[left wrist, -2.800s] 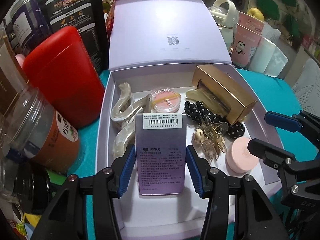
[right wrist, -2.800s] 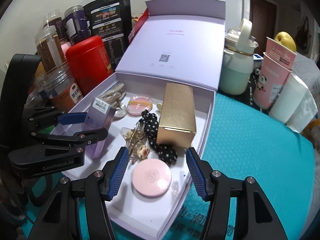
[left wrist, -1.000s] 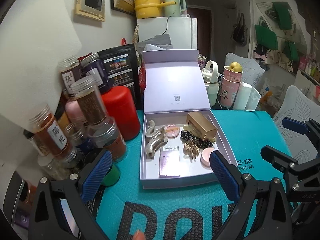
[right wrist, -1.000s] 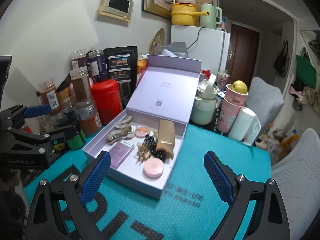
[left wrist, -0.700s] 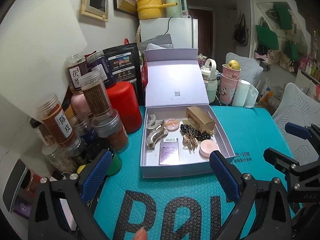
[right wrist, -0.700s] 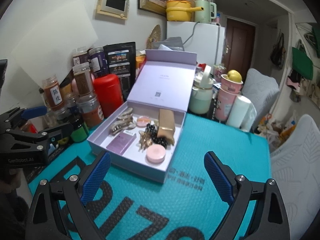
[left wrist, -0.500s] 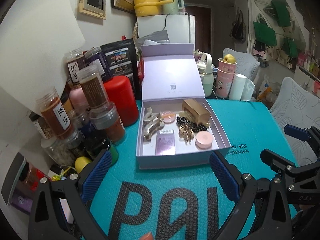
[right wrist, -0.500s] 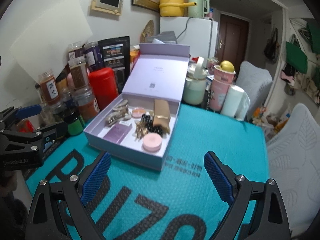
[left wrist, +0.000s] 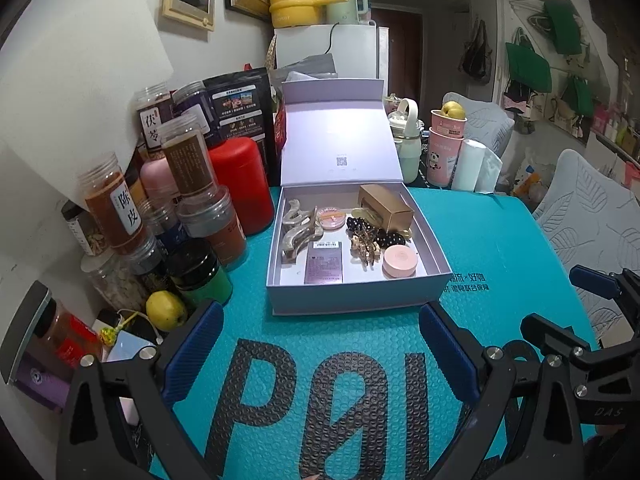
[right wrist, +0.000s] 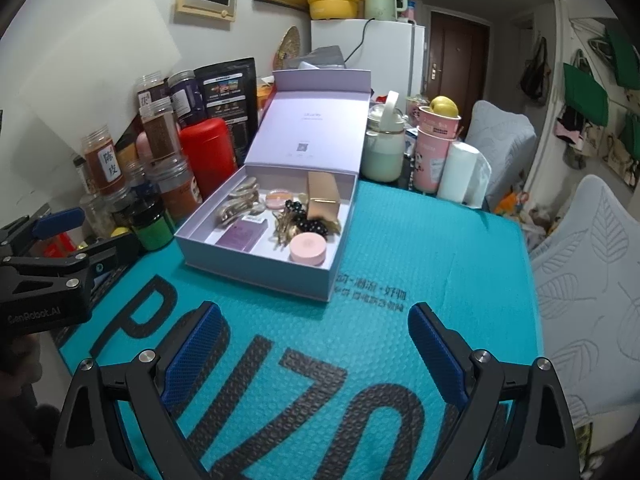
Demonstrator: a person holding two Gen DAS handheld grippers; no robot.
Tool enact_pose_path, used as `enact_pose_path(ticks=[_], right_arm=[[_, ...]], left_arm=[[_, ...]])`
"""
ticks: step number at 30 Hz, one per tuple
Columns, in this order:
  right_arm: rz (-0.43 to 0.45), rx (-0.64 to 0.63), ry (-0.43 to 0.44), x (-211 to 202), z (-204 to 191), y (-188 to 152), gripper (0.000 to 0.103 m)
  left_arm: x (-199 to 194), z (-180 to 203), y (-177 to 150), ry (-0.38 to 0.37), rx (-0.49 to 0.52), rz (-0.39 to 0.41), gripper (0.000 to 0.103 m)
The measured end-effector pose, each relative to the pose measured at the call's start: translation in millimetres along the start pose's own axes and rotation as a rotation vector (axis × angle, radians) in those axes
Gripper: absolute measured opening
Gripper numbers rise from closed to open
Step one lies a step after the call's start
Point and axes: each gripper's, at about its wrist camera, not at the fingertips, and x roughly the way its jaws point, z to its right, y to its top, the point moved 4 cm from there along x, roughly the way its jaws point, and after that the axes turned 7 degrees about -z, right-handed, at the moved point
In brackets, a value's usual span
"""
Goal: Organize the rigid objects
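1. Left gripper [left wrist: 320,354]: spread wide, empty, raised above the teal mat [left wrist: 480,240], well short of the lavender box [left wrist: 356,296].
2. Right gripper [right wrist: 314,346]: likewise spread wide, pinching nothing, above the mat's black lettering and near the box's front right corner.
3. Lavender box: on the mat, hinged lid [left wrist: 340,148] standing upright at the back, tray open.
4. Inside, left side: pale hair claws [left wrist: 298,226] lying together, a round peach compact [left wrist: 331,218] just beside them.
5. Inside, front centre: flat purple carton [left wrist: 323,262], label up, lying on the tray floor.
6. Inside, rear right: gold carton [left wrist: 386,206] lying at an angle, resting on a black dotted scrunchie [left wrist: 380,234].
7. Inside, middle: a golden hair clip [left wrist: 364,250] touching the scrunchie; a round pink case [left wrist: 399,262] just beside it toward the front right.
8. Left of the box: red canister [left wrist: 238,184] and stacked clear jars [left wrist: 188,160] crowded along the wall; a yellow fruit [left wrist: 165,311] near the mat's corner.
9. Behind the box on the right: pale green bottle [right wrist: 384,148], pink cups [right wrist: 434,152], white roll [right wrist: 458,176].
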Motion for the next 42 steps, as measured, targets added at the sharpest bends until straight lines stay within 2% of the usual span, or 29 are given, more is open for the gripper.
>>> enact_pose_path(ticks=[18,29,42], right_arm=[[-0.033,0.014,-0.015,11.2,3.7,-3.2,0.096],[-0.038,0.009,-0.006,12.2,7.1,2.0,0.096],[-0.029,0.011,-0.008,11.9,8.3,4.5,0.096]], left_arm=[[5.5,11.0,-4.3,-0.023,0.043,-0.018,0.1],[8.6,8.1,-3.7,-0.025,0.007,-0.036,0.1],[11.6,5.9,-2.3,-0.017,0.019,-0.04,0.1]])
